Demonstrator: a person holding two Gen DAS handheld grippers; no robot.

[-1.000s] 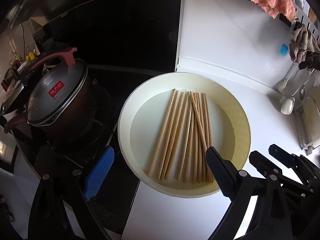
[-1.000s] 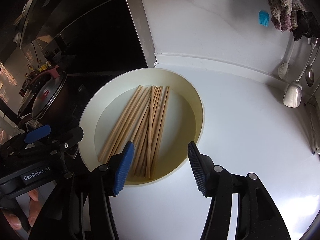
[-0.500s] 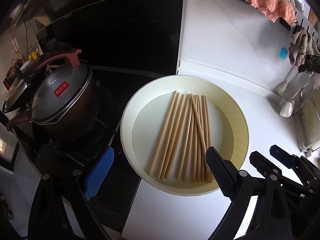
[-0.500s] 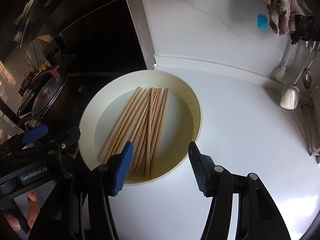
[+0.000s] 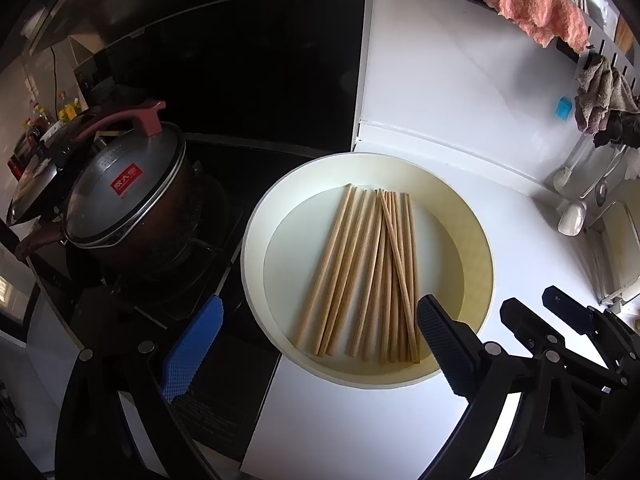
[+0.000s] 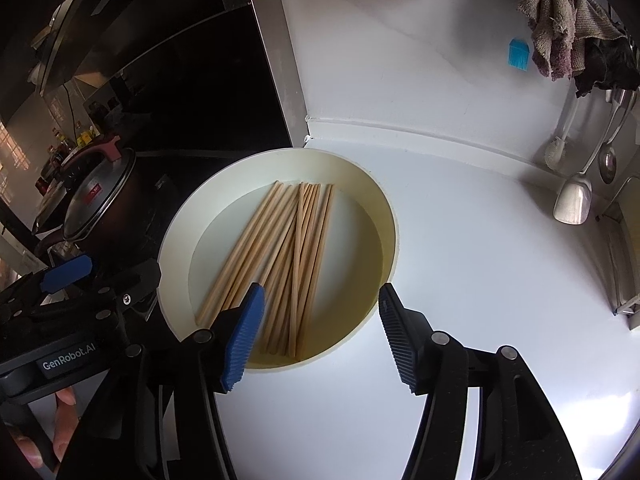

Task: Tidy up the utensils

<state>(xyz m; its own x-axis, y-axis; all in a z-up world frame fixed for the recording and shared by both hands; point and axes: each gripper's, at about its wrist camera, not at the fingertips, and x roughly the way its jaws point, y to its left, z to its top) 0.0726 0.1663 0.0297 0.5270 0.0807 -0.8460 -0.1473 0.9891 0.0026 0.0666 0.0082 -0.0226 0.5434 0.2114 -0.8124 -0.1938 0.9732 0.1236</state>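
Several wooden chopsticks (image 5: 372, 276) lie side by side in a round cream plate (image 5: 476, 256) on the white counter; one lies crossed over the others. They also show in the right wrist view (image 6: 280, 264) on the same plate (image 6: 384, 216). My left gripper (image 5: 316, 348) is open and empty, held above the plate's near edge. My right gripper (image 6: 320, 340) is open and empty, also above the plate's near edge. The left gripper's body (image 6: 68, 308) shows at the left of the right wrist view.
A pressure cooker (image 5: 120, 200) with a red handle sits on the black stove left of the plate. Cloths (image 5: 536, 0), a blue brush (image 6: 519, 54) and ladles (image 6: 572, 196) hang on the white wall at the right. White counter (image 6: 480, 280) lies right of the plate.
Both grippers have drawn back and risen slightly, so the plate sits a little farther away. Both stay open; the chopsticks have not moved.
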